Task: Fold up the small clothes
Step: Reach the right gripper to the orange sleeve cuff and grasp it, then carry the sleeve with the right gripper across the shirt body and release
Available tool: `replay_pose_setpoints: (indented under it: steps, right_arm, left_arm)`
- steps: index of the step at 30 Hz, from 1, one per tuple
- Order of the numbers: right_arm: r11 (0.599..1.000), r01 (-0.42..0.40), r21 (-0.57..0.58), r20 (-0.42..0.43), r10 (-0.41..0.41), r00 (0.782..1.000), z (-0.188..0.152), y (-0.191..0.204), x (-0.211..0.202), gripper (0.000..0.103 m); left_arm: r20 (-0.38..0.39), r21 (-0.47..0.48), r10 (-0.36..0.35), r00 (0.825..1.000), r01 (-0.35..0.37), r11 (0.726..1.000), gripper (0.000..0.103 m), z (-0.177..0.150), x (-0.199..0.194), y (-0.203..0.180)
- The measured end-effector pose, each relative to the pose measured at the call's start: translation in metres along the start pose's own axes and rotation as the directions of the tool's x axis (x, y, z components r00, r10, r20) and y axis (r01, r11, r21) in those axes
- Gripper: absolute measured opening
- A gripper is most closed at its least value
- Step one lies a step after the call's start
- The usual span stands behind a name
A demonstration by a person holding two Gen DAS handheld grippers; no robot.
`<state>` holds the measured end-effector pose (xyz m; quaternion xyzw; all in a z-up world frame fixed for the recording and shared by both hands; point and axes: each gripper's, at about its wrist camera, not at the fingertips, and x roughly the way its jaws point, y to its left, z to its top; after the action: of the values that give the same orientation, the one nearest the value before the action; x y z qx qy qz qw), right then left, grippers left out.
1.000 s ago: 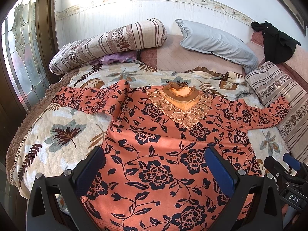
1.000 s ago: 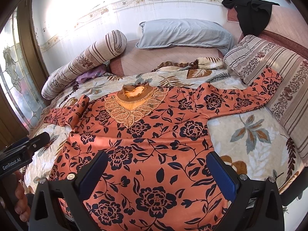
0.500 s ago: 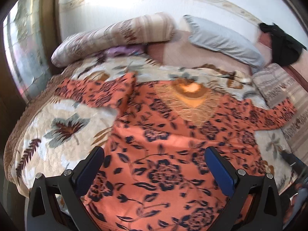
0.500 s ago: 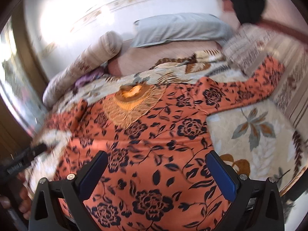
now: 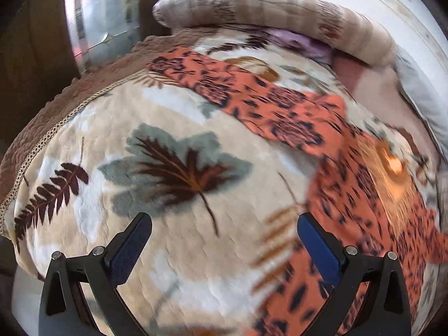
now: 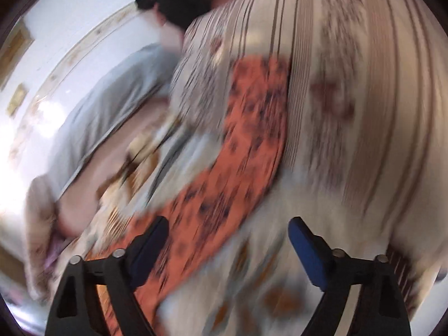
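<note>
Left gripper (image 5: 224, 242) and right gripper (image 6: 228, 240) both spread, empty; risk pinching the leaf-print plush blanket (image 5: 173, 168) along with the orange floral blouse's sleeves (image 5: 252, 106)

L side of the bed: bare blanket (image 5: 173, 168) lies open under the left gripper (image 5: 224, 245), jaws wide, nothing between them; room to pass here out to the bed's left edge. The top's sleeve (image 5: 252, 103) lies flat across the blanket further up, no real block. Bolster (image 5: 280, 11) walls off the head end; window (image 5: 106, 14) stands beyond the left edge. R side: striped cushion (image 6: 350, 98) rises along the right edge, other sleeve (image 6: 246, 145) draped up against it. Right gripper (image 6: 228, 240), also wide open, has only a narrow strip of blanket beside the cushion. Grey pillow (image 6: 112, 100) closes the far end.
</note>
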<state>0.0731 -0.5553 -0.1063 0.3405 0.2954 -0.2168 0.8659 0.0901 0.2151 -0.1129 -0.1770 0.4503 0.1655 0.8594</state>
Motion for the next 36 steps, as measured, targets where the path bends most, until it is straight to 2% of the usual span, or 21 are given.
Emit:
replay_pose_setpoints:
  steps: [3,7,9,10,12,13,14,17,19,21,22,24,26,28,30,32,34,36]
  right_arm:
    - [0.991,0.117,-0.063,0.108,-0.109,0.988,0.052,0.006,0.014,0.088]
    - [0.950,0.290,-0.116,0.129,-0.275,0.953,0.086,0.012,0.051,0.086]
    - [0.916,0.373,-0.144,0.130,-0.356,0.925,0.094,0.012,0.072,0.077]
    - [0.902,0.403,-0.159,0.130,-0.385,0.914,0.093,0.012,0.080,0.069]
    - [0.866,0.461,-0.195,0.136,-0.442,0.887,0.094,0.015,0.090,0.047]
    - [0.854,0.478,-0.205,0.130,-0.460,0.878,0.094,0.016,0.091,0.023]
    - [0.863,0.464,-0.200,0.114,-0.450,0.886,0.096,0.017,0.091,0.013]
    - [0.893,0.395,-0.217,0.112,-0.380,0.918,0.091,0.035,0.074,0.007]
    - [0.921,0.302,-0.245,0.121,-0.280,0.952,0.091,0.066,0.053,0.006]
    - [0.947,0.157,-0.281,0.131,-0.124,0.984,0.087,0.117,0.020,0.006]
    - [0.948,0.108,-0.301,0.132,-0.071,0.989,0.080,0.137,0.006,0.006]
    - [0.937,-0.054,-0.346,0.120,0.102,0.988,0.062,0.194,-0.032,0.006]
    - [0.900,-0.209,-0.382,0.084,0.259,0.962,0.034,0.246,-0.066,0.007]
    - [0.839,-0.364,-0.405,0.015,0.404,0.915,-0.010,0.296,-0.095,0.007]
    - [0.771,-0.481,-0.417,-0.070,0.500,0.863,-0.065,0.340,-0.110,0.007]
    - [0.727,-0.563,-0.394,-0.150,0.553,0.820,-0.120,0.369,-0.109,0.008]
    - [0.707,-0.609,-0.361,-0.279,0.541,0.793,-0.184,0.391,-0.087,0.011]
    - [0.695,-0.627,-0.351,-0.393,0.498,0.773,-0.242,0.399,-0.056,0.040]
  left_arm:
    - [0.017,-0.036,0.014,1.000,-0.014,0.999,0.103,0.009,0.015,0.012]
    - [-0.032,-0.105,0.042,0.999,-0.045,0.993,0.103,0.006,0.042,0.031]
    - [-0.017,-0.111,0.049,0.999,-0.051,0.993,0.103,0.004,0.045,0.033]
    - [-0.013,-0.106,0.054,0.998,-0.055,0.993,0.103,0.004,0.044,0.032]
    - [-0.017,-0.084,0.066,0.998,-0.067,0.994,0.103,0.000,0.048,0.030]
    - [-0.016,-0.069,0.075,0.997,-0.076,0.995,0.103,-0.001,0.049,0.028]
    - [-0.015,-0.061,0.083,0.996,-0.084,0.995,0.103,-0.003,0.051,0.027]
    - [-0.014,-0.046,0.097,0.995,-0.097,0.994,0.103,-0.004,0.055,0.026]
    - [-0.020,-0.039,0.098,0.995,-0.098,0.994,0.103,-0.005,0.055,0.026]
    - [-0.021,-0.039,0.083,0.996,-0.084,0.996,0.103,-0.004,0.055,0.028]
    - [-0.020,-0.046,0.071,0.997,-0.072,0.996,0.103,-0.003,0.055,0.030]
    - [-0.019,-0.055,0.055,0.998,-0.056,0.997,0.103,-0.004,0.053,0.031]
    - [-0.018,-0.059,0.048,0.999,-0.049,0.997,0.103,-0.004,0.051,0.032]
    - [-0.018,-0.054,0.047,0.999,-0.048,0.997,0.103,-0.004,0.051,0.032]
    - [-0.019,-0.048,0.046,0.999,-0.047,0.998,0.103,-0.004,0.051,0.032]
    - [-0.022,-0.036,0.038,0.999,-0.039,0.999,0.103,-0.005,0.050,0.032]
    - [-0.024,-0.032,0.025,0.999,-0.026,0.999,0.103,-0.005,0.049,0.033]
    - [-0.025,-0.032,0.012,1.000,-0.012,0.999,0.103,-0.005,0.049,0.035]
